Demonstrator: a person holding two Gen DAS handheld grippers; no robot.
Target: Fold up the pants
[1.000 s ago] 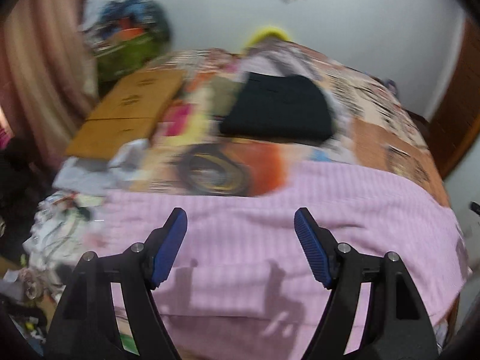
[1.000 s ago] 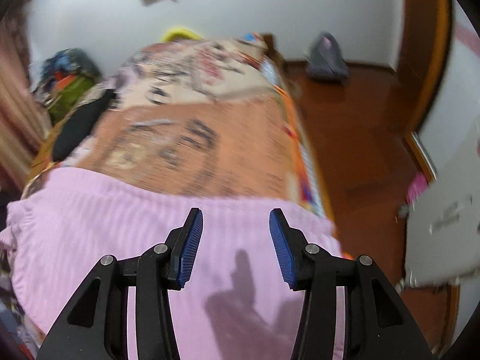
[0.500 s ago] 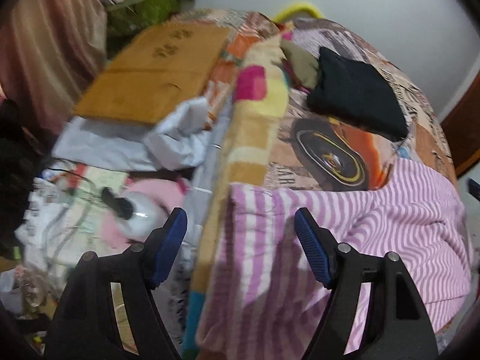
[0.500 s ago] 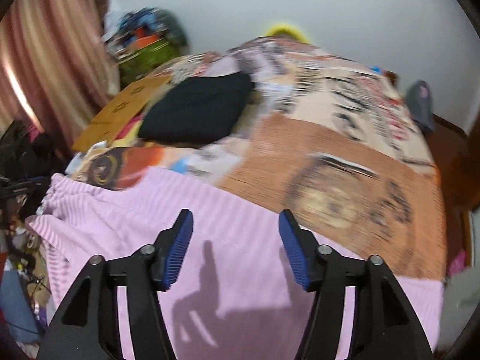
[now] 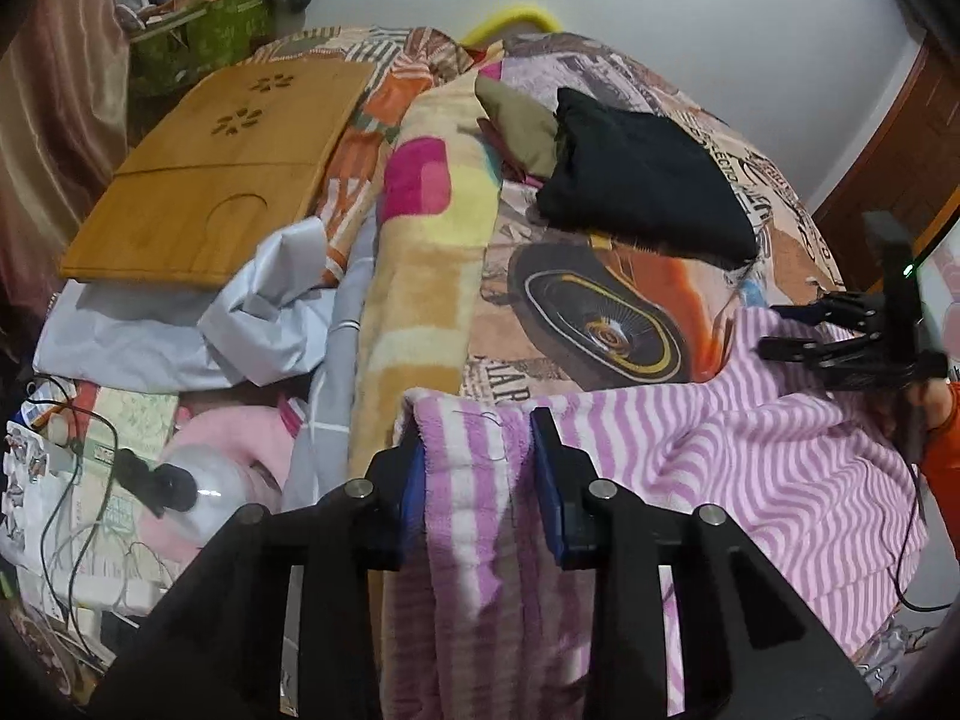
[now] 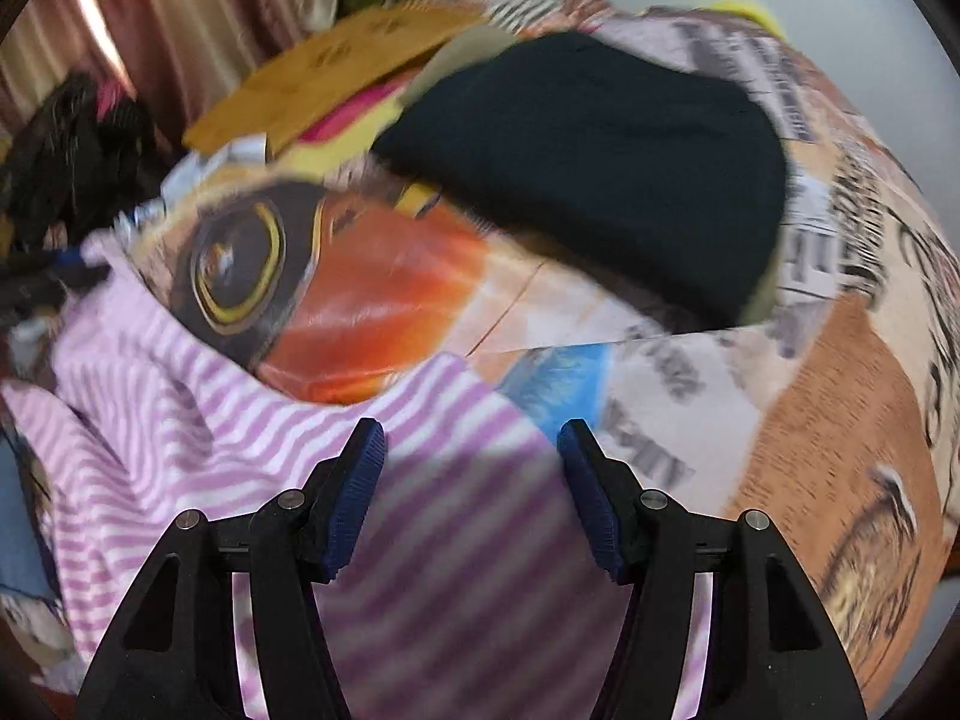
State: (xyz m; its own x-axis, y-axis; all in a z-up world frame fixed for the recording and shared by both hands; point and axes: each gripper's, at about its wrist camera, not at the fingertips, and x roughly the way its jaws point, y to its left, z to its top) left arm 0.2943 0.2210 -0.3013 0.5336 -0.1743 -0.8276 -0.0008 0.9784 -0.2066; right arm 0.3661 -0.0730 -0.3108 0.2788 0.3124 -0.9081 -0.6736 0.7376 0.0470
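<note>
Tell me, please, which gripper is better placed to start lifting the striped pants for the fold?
Left. The left gripper has just closed on a corner of the pants. The right gripper hangs open above the cloth, gripping nothing.

Bed [image 5: 612, 324] under a printed cover with a wheel motif and newsprint lettering. Directly on the cover: pink-and-white striped pants [image 5: 750, 456] across the near edge; folded black garment [image 5: 642, 180] farther back; olive cloth [image 5: 522, 120] touching the black garment's left side; patchwork fleece blanket [image 5: 420, 252] in a long strip down the left; wooden lap tray [image 5: 222, 162] and crumpled grey sheet [image 5: 240, 318] at the left edge.
</note>
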